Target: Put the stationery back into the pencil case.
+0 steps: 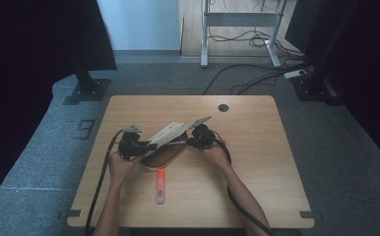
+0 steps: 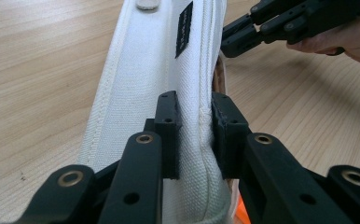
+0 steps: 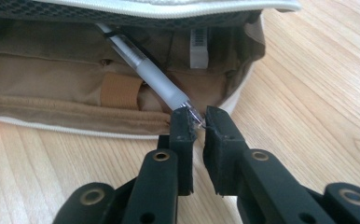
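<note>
Table: light wood, both my forearms over its near half. White pencil case lies mid-table between my two grippers, lid raised, tan lining facing my right side. Orange marker lies flat on the wood just in front of the case, apart from it. My left gripper: jaws pressed onto the edge of the white canvas lid, fabric pinched between the pads, lid held up. My right gripper: jaws drawn together on the tip of a translucent pen; pen slants up into the case's open mouth, its far end under the mesh-lined lid
</note>
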`<state>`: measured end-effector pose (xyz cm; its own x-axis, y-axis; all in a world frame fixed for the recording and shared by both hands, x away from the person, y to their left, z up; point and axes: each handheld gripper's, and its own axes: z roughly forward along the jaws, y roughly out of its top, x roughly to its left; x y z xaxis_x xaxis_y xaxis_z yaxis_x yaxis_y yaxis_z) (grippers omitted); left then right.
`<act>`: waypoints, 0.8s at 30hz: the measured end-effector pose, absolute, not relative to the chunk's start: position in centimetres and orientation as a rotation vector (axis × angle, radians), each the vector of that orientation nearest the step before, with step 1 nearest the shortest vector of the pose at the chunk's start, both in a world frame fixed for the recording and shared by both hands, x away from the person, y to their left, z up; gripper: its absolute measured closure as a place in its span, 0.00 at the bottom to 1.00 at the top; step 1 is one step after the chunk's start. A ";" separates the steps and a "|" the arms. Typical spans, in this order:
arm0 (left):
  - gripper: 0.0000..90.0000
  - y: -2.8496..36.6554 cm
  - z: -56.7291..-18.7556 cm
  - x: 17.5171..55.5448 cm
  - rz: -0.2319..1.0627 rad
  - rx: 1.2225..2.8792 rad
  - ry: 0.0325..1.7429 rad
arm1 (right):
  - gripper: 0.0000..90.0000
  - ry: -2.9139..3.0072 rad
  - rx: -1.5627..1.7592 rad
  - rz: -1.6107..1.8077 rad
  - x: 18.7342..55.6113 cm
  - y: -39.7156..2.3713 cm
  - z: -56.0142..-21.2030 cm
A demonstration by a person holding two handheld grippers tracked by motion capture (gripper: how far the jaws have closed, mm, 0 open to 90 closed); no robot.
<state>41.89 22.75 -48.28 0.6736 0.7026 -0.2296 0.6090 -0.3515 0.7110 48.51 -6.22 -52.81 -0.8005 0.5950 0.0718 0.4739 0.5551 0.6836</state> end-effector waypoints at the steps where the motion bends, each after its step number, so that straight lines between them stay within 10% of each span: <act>1: 0.83 22.7 -48.3 41.9 0.147 2.069 1.009 | 0.90 2.618 0.908 1.077 48.6 -6.0 -52.9; 14: 0.83 22.8 -48.3 41.9 0.150 2.072 1.016 | 0.87 2.601 0.907 1.091 48.9 -5.3 -52.8; 24: 0.83 22.9 -48.4 42.0 0.141 2.071 1.009 | 0.54 2.579 0.888 1.109 47.9 -6.0 -52.0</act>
<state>42.03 22.95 -48.43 0.6741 0.7012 -0.2320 0.6109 -0.3528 0.7088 47.86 -6.04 -51.97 -0.8006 0.5968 0.0539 0.4495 0.5388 0.7125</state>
